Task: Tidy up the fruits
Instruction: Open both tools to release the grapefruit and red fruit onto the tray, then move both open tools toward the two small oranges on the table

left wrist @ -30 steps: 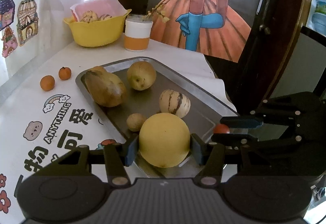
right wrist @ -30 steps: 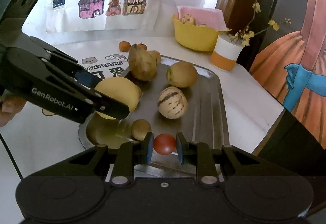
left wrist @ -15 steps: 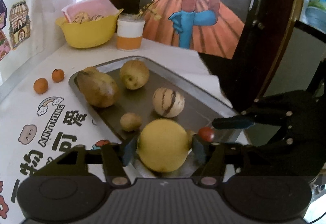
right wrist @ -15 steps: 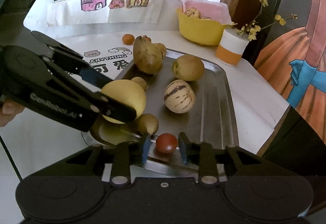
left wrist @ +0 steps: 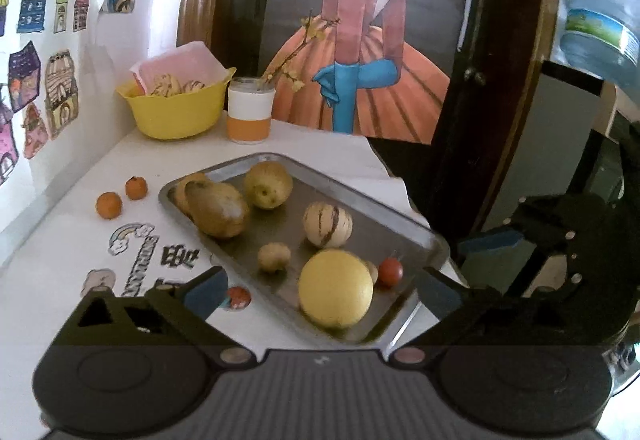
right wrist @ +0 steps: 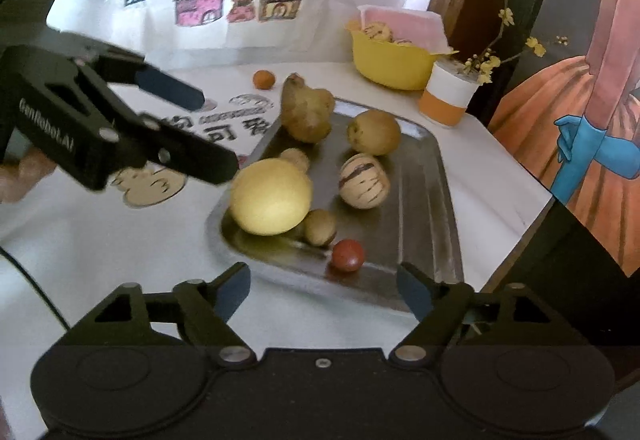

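Seven fruits sit on the tray (left wrist: 434, 240); both grippers' jaws apart, empty. Left to do: two oranges (left wrist: 109, 205), mid-left on the table

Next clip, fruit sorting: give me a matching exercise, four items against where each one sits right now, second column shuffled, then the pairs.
Items:
1. large round yellow fruit
2. small red tomato
3. two small orange fruits
4. white-and-orange cup

Places:
A. on the white table, left of the metal tray
B. beside the yellow bowl
C. tray's near end, by a small brown fruit
D. near edge of the tray, alone

Pairs: 1-C, 2-D, 3-A, 4-B
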